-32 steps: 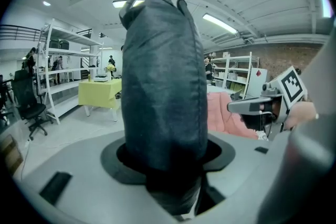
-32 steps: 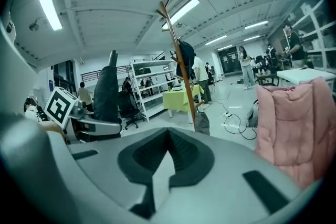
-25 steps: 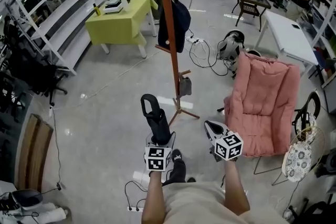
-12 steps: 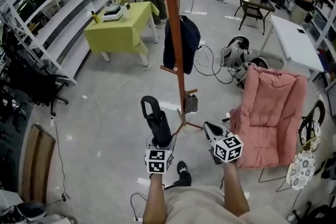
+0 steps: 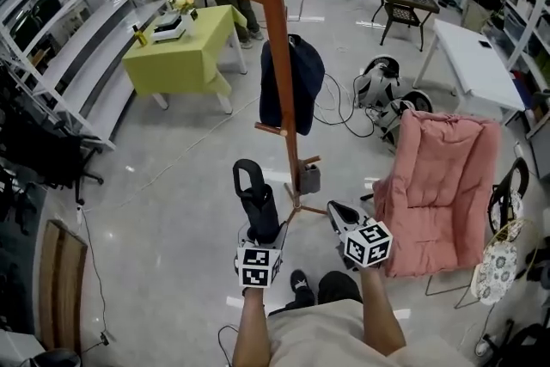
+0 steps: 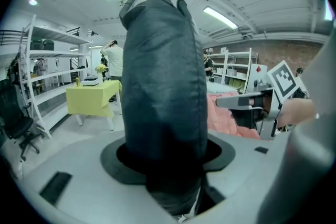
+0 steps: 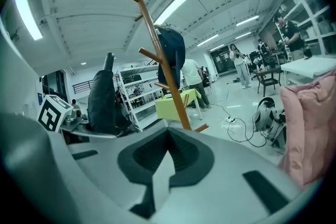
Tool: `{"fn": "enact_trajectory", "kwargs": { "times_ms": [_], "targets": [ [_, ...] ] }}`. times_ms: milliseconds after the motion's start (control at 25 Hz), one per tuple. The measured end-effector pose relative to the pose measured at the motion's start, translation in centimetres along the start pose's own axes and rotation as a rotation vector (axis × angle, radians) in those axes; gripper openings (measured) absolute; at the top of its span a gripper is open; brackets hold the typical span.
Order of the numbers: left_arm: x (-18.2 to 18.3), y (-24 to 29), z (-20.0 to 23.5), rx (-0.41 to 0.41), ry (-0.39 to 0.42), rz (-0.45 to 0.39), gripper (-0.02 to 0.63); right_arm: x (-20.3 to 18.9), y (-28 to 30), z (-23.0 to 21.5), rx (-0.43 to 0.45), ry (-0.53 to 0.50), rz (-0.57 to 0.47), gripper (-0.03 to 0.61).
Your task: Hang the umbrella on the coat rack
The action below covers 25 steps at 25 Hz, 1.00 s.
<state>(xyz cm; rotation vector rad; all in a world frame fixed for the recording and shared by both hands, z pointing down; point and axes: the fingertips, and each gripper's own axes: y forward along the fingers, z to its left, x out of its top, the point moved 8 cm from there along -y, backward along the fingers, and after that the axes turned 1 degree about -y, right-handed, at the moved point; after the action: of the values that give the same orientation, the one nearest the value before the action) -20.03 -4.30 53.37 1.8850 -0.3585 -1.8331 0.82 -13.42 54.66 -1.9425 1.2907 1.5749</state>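
Grips one folded umbrella [image 5: 256,200] upright in the left gripper [image 5: 262,229], jaws spread wide around its soft, dark fabric bundle, rounded handle loop on top. Has the right gripper [image 5: 340,216] just beside, jaws together on nothing. Faces one slim brown wooden coat rack [image 5: 273,47], angled pegs, one dark jacket [image 5: 296,90] hanging.

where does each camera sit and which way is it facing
Head view: on the person's head, aimed steeply down at the floor and coat rack; shows both forearms, left tongs gripping the umbrella, right tongs.
Left gripper view: on the left tongs, looking along them; umbrella fills the middle, right tongs at right.
Right gripper view: on the right tongs, facing the coat rack; nothing between them.
Shared: all three show coat rack and umbrella.
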Motion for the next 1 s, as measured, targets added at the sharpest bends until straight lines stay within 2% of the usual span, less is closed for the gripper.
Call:
{"fn": "enact_trajectory", "kwargs": {
  "times_ms": [200,440,720,1000],
  "targets": [
    [0.1,1.4,-0.9,0.007,-0.004,-0.01,0.259,-0.6,0.2,-1.4,0.017,-0.033,0.033,0.003],
    [2.0,3.1,-1.6,0.018,-0.012,-0.014,0.259,2.4,1.0,-3.2,0.051,-0.055,0.015,0.005],
    [4.1,3.9,-2.2,0.032,0.031,-0.008,0.259,3.5,1.7,-4.0,0.068,-0.052,0.023,0.005],
    [4.5,5.1,-2.3,0.025,0.043,-0.007,0.259,3.9,2.2,-4.1,0.083,-0.065,0.026,0.005]
  ]
}}
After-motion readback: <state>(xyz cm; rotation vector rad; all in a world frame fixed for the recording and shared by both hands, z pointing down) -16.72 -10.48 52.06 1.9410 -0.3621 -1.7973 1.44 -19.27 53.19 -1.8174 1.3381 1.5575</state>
